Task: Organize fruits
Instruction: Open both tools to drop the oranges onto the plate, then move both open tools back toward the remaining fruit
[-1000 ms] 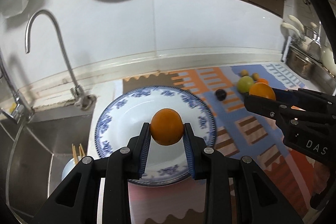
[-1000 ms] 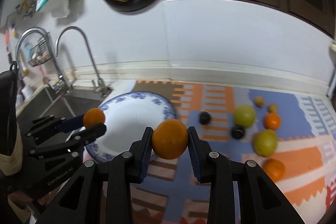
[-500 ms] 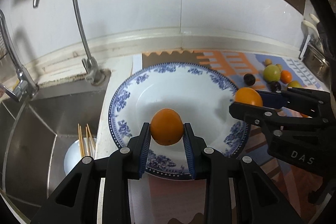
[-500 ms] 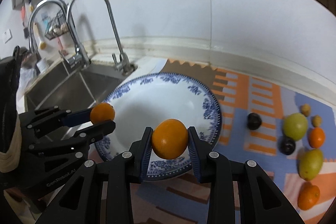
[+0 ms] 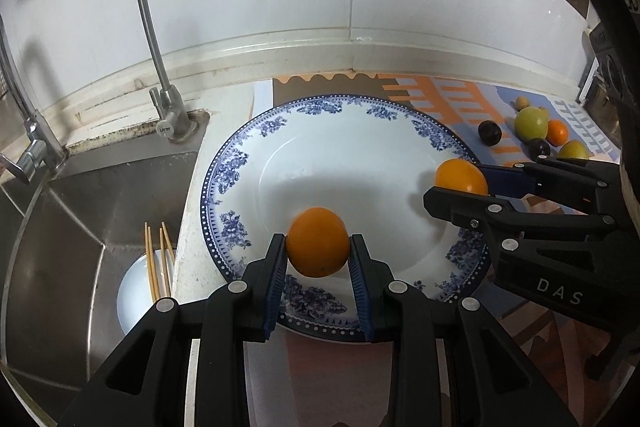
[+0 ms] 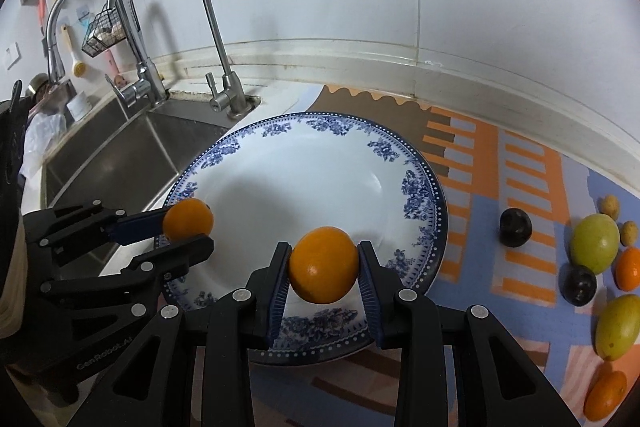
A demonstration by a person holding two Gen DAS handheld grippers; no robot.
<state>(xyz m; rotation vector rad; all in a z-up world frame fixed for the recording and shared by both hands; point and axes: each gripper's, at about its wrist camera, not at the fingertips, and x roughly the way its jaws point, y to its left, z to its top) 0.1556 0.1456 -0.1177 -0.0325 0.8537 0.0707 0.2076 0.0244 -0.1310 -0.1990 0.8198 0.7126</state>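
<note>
Left wrist view, lower centre: left gripper (image 5: 318,259) and right gripper (image 5: 460,183) each clamp jaws on a round orange, over the blue-patterned white plate (image 5: 236,163), seemingly ready to release.

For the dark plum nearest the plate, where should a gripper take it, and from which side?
Grip the dark plum across its widest middle, coming from above. It is round, lies alone on the patterned mat, with open space toward the plate; other fruit crowd its far side.
</note>
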